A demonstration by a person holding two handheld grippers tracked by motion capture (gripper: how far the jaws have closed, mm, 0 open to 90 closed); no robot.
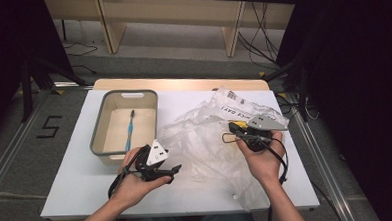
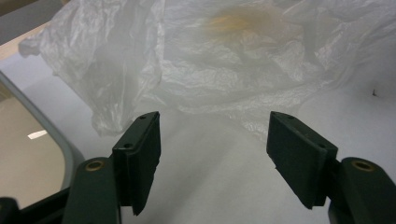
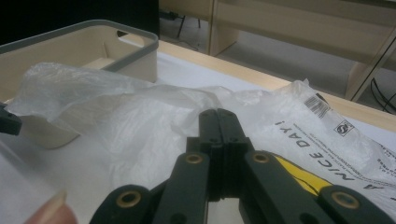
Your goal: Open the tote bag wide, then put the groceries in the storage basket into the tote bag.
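Where barcode shows, plastic bag [image 3: 299, 135] lettering "NICE DAY!"

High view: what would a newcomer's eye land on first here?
The big crumpled clear plastic bag sprawls over the right half of the white table, with the right hand-held gripper shut on its upper part. To its left stands a grey-rimmed bin with a blue toothbrush lying inside, and the left hand-held gripper is open beside the bag.

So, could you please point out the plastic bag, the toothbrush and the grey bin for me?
plastic bag [image 1: 205, 140], high view, crumpled middle.
toothbrush [image 1: 130, 131], high view, blue handle.
grey bin [image 1: 98, 127], high view, left rim.
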